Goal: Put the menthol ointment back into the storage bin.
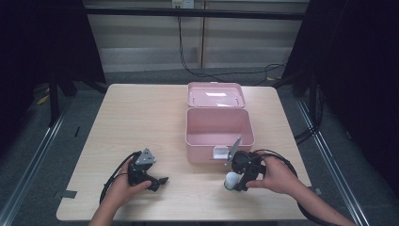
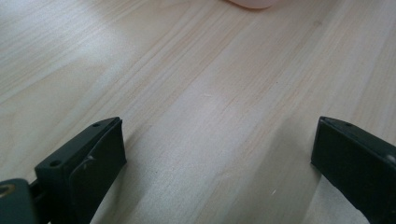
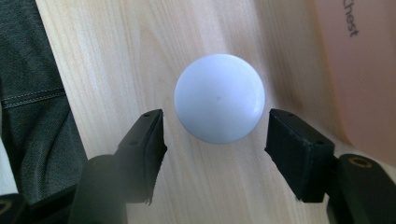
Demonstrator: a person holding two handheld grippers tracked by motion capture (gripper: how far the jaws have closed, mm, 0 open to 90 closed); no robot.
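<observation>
A pink box (image 1: 219, 141) stands open on the wooden table (image 1: 141, 122), its lid (image 1: 215, 94) tipped back. Just in front of its right corner stands a small white bottle with a round cap (image 1: 231, 180) (image 3: 219, 97). My right gripper (image 1: 236, 184) (image 3: 215, 140) points down over it, open, with one jaw on each side of the cap and a gap to both. My left gripper (image 1: 161, 182) (image 2: 217, 158) rests low at the table's front left, open, with bare wood between its jaws.
The pink box's wall (image 3: 369, 70) rises close to the right jaw in the right gripper view. A dark trouser leg (image 3: 32, 116) lies past the table's front edge. Cables (image 1: 188, 66) run on the floor behind the table.
</observation>
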